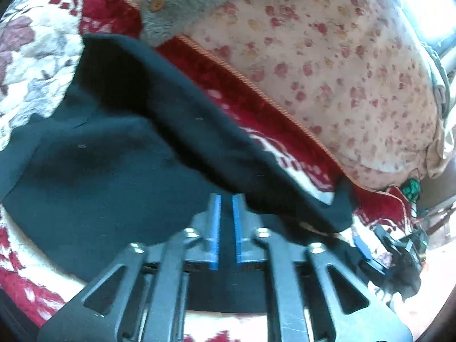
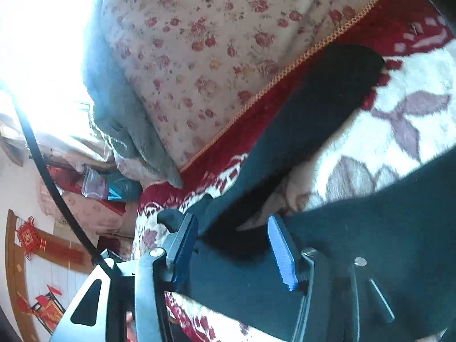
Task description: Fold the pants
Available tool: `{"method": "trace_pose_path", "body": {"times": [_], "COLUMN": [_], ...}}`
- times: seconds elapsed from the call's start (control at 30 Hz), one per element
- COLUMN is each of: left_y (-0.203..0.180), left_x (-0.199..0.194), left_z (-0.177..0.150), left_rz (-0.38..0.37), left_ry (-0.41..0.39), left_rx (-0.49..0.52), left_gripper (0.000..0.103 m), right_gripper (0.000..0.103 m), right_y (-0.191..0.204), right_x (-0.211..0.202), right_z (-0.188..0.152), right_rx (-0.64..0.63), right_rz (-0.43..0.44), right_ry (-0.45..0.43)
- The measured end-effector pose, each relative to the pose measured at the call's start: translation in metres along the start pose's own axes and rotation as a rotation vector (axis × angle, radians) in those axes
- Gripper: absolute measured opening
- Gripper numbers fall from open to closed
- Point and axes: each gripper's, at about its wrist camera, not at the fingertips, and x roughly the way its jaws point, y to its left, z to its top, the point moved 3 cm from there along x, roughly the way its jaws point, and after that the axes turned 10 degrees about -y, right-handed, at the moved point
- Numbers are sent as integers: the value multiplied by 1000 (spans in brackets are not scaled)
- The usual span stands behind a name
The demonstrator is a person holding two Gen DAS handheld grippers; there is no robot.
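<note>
The left gripper [image 1: 226, 199] hangs over the dark pants [image 1: 119, 148], its blue pads [image 1: 215, 222] a narrow gap apart and pinching nothing. The pants lie spread on the red-and-white floral blanket [image 1: 37, 57] (a rose-print quilt [image 1: 327, 57] is bunched behind). The right gripper [image 2: 232, 222] stands released, jaws wide, cloth lying loose between them.

The left gripper [image 1: 225, 199] points steeply downward, its blue pads [image 1: 214, 228] standing close together with a narrow gap between them — nothing pinched there. The right gripper [image 2: 232, 228] tilts down more gently, its jaws spread clearly wider, blue pads [image 2: 282, 256] apart — dark cloth lies between them, not pressed.
</note>
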Motion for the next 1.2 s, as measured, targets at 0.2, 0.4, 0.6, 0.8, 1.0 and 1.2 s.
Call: {"method": "trace_pose_path", "body": {"times": [0.2, 0.4, 0.6, 0.8, 1.0, 1.2], "left_y": [-41, -61, -68, -76, -66, -49], "left_x": [24, 55, 76, 89, 77, 25], "left_z": [-3, -11, -4, -2, -12, -39], "left_rz": [-62, -10, 45, 85, -4, -83], "left_ry": [71, 117, 120, 81, 50, -2], "left_rx": [-41, -42, -90, -35, -21, 29], "left_gripper": [51, 51, 51, 29, 11, 5], "right_gripper": [55, 60, 35, 8, 7, 7], "right_y": [-8, -20, -25, -13, 6, 24], "right_x": [33, 53, 71, 63, 40, 3], "right_z": [16, 31, 40, 36, 22, -19], "right_rx": [104, 153, 123, 3, -78, -193], "right_rz": [-53, -122, -129, -46, 10, 36], "right_ry": [24, 53, 73, 37, 46, 65]}}
